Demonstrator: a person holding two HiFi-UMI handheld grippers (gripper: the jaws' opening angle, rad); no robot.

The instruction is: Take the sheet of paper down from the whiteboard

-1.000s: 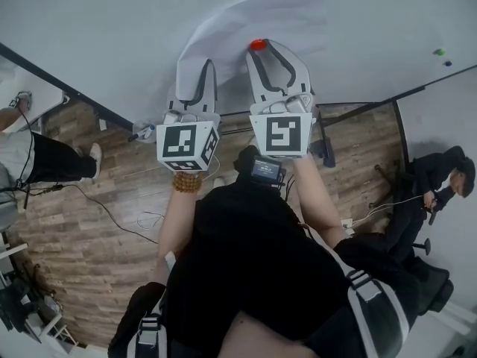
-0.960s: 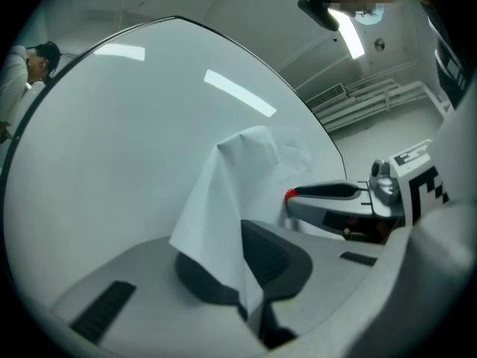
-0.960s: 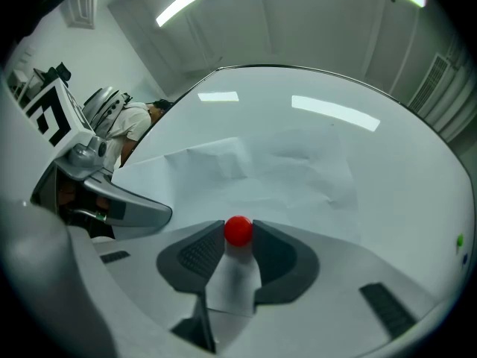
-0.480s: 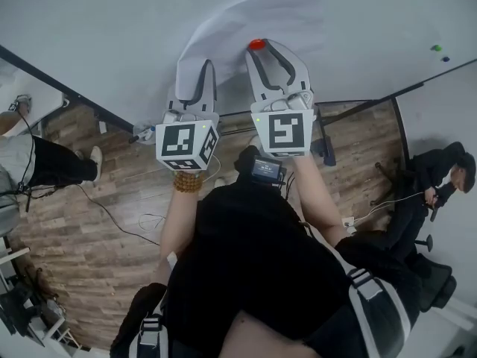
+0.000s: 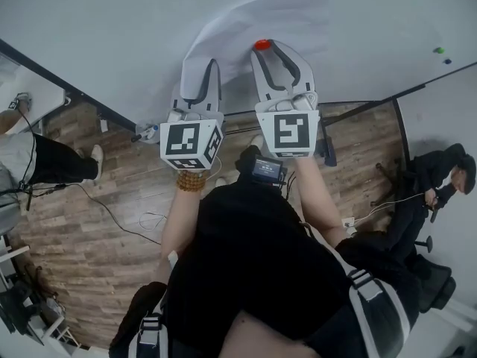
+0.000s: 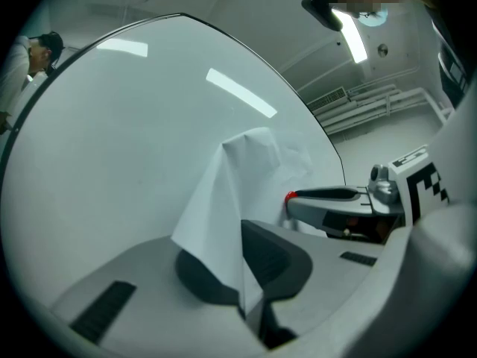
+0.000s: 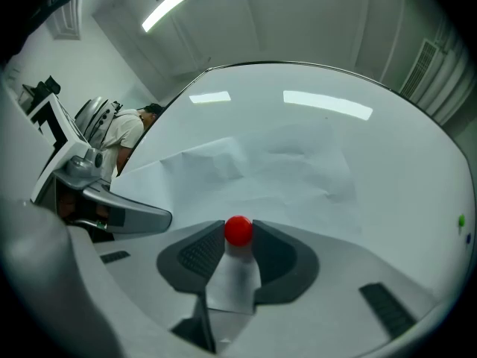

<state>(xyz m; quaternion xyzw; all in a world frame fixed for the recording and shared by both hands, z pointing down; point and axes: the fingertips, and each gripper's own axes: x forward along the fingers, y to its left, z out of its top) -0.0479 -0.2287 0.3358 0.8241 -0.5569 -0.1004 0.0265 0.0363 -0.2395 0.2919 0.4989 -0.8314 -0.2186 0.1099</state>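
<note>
A white sheet of paper (image 5: 257, 21) hangs creased on the whiteboard (image 5: 112, 28). A round red magnet (image 5: 261, 45) sits on its lower edge. My right gripper (image 5: 270, 49) is at the board with its jaw tips on either side of the magnet. In the right gripper view the red magnet (image 7: 238, 230) sits between both pads of that right gripper (image 7: 238, 239), touching them, with paper (image 7: 246, 170) behind. My left gripper (image 5: 203, 71) holds the sheet's lower left part. In the left gripper view the left gripper (image 6: 240, 271) is shut on the paper (image 6: 220, 215), which bulges off the board.
Small green and blue magnets (image 5: 440, 51) stick to the board at far right. Below the board is wooden floor (image 5: 97, 222) with cables. One person (image 5: 440, 177) sits at the right, another person (image 5: 37, 159) stands at the left. The board's dark frame (image 5: 67, 92) runs under the grippers.
Both grippers stay at the board on the magnet and the paper. The right gripper has rolled slightly, and the head view has shifted a little.
</note>
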